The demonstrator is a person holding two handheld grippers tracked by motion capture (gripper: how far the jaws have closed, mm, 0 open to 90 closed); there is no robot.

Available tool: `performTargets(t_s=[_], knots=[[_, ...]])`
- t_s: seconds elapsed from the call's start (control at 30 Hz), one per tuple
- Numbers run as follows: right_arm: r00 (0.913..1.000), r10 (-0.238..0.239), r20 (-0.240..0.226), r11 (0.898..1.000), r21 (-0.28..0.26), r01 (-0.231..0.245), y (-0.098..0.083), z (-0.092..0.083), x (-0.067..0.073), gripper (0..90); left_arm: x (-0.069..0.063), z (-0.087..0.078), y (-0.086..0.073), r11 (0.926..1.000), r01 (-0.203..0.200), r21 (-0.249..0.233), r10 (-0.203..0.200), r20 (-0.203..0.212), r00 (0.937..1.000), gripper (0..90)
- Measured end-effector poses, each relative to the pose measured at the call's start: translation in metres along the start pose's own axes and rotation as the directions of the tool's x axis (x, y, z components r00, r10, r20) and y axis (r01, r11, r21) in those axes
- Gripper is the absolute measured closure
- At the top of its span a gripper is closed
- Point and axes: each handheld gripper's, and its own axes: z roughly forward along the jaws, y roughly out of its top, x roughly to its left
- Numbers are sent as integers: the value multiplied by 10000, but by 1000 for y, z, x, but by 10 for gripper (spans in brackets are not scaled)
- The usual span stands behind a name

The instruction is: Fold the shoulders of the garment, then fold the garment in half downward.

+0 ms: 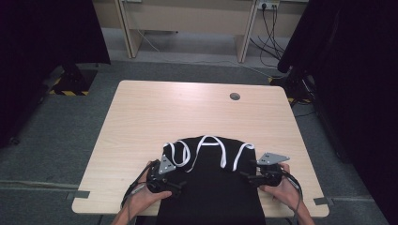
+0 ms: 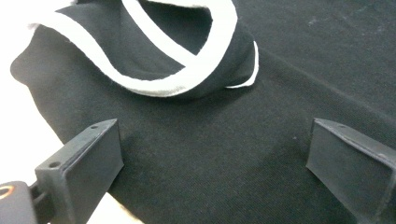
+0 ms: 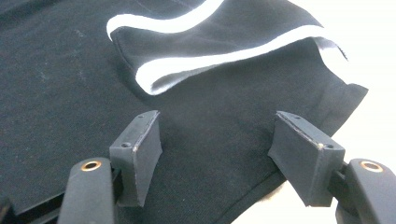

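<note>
A black garment (image 1: 211, 187) with white-trimmed straps (image 1: 206, 143) lies on the near half of the wooden table (image 1: 187, 108) and hangs over its front edge. My left gripper (image 1: 178, 185) rests at the garment's left edge, jaws wide apart over the black cloth (image 2: 210, 154), nothing pinched. A white-edged strap loop (image 2: 187, 79) lies just beyond its jaws. My right gripper (image 1: 247, 177) sits at the garment's right edge, jaws also spread above the fabric (image 3: 215, 130), with a white-trimmed fold (image 3: 187, 70) ahead of them. Both point inward toward the garment's middle.
A round cable hole (image 1: 234, 96) sits in the far right part of the tabletop. Dark curtains flank the table on both sides. A desk frame and cables stand on the floor beyond the table's far edge.
</note>
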Motion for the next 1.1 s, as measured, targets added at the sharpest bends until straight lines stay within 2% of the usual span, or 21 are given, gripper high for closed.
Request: performTargets(t_s=[0.4,0.83,1.1], knots=[[9999,114,34,9997,-207,-113,10,13,-16,329,12,8,7,9998,177,-16,-177,-137,9997,27],[9999,136,89,9998,-174,-134,16,19,-19,321,15,9,8,9998,213,-15,-213,-195,9996,27],[9997,148,-219,9998,-88,-150,16,18,-19,269,14,9,8,9998,199,-7,-199,-177,9996,25]])
